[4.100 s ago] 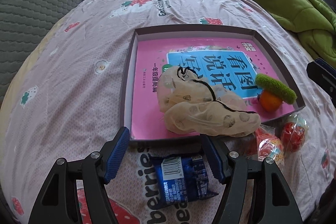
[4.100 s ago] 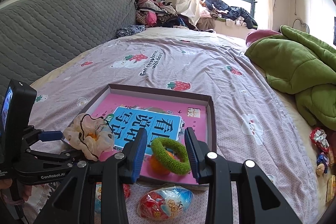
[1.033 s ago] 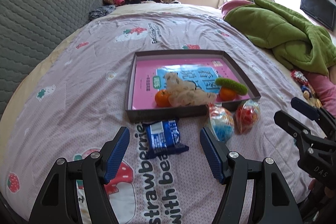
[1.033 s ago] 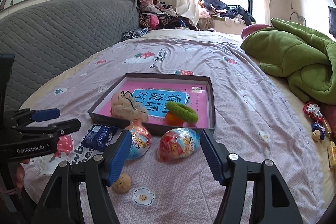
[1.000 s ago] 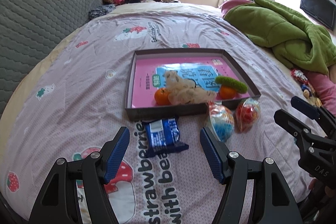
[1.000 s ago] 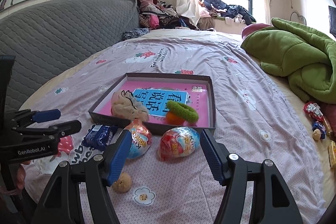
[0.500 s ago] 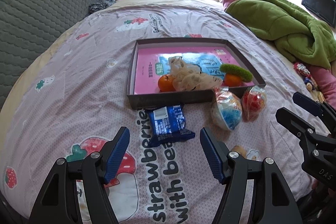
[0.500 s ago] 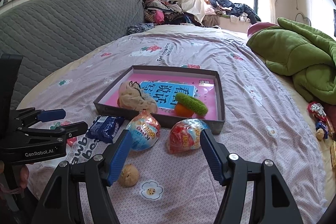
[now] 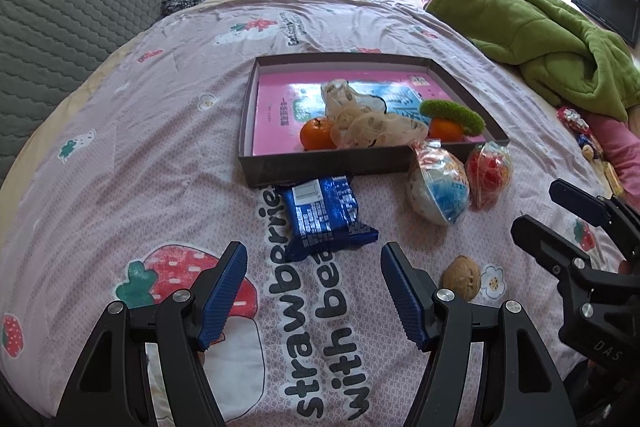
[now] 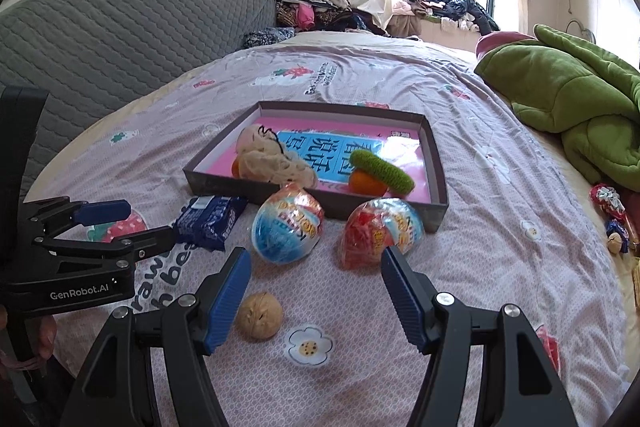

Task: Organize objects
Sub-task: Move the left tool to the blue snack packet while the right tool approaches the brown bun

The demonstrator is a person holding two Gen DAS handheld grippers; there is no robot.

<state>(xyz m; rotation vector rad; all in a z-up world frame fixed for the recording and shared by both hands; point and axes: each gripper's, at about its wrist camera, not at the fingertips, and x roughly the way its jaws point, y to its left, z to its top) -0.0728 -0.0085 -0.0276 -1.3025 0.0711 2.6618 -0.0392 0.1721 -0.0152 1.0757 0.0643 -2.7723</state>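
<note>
A dark box lid (image 9: 320, 169) (image 10: 224, 183) lies on the bed with a pink book, a beige scrunchie (image 9: 372, 123) (image 10: 268, 159), two oranges (image 9: 316, 134) and a green hair tie (image 9: 452, 111) (image 10: 380, 167) in it. In front of it lie a blue snack packet (image 9: 324, 215) (image 10: 212, 215), a blue toy egg (image 9: 440, 187) (image 10: 286, 229), a red toy egg (image 9: 490, 173) (image 10: 380, 227) and a walnut (image 9: 462, 277) (image 10: 258, 315). My left gripper (image 9: 314, 291) is open and empty, just short of the packet. My right gripper (image 10: 316, 295) is open and empty, short of both eggs, the walnut by its left finger.
A green blanket (image 9: 540, 27) (image 10: 572, 107) is heaped at the right. Small wrapped sweets (image 10: 612, 211) lie by the bed's right edge. A grey quilted headboard (image 10: 120, 23) runs along the left. Clothes are piled at the far end under the window.
Both grippers have drawn back from the box lid and dipped lower. The walnut has come into view near the grippers. Nothing on the bed has moved.
</note>
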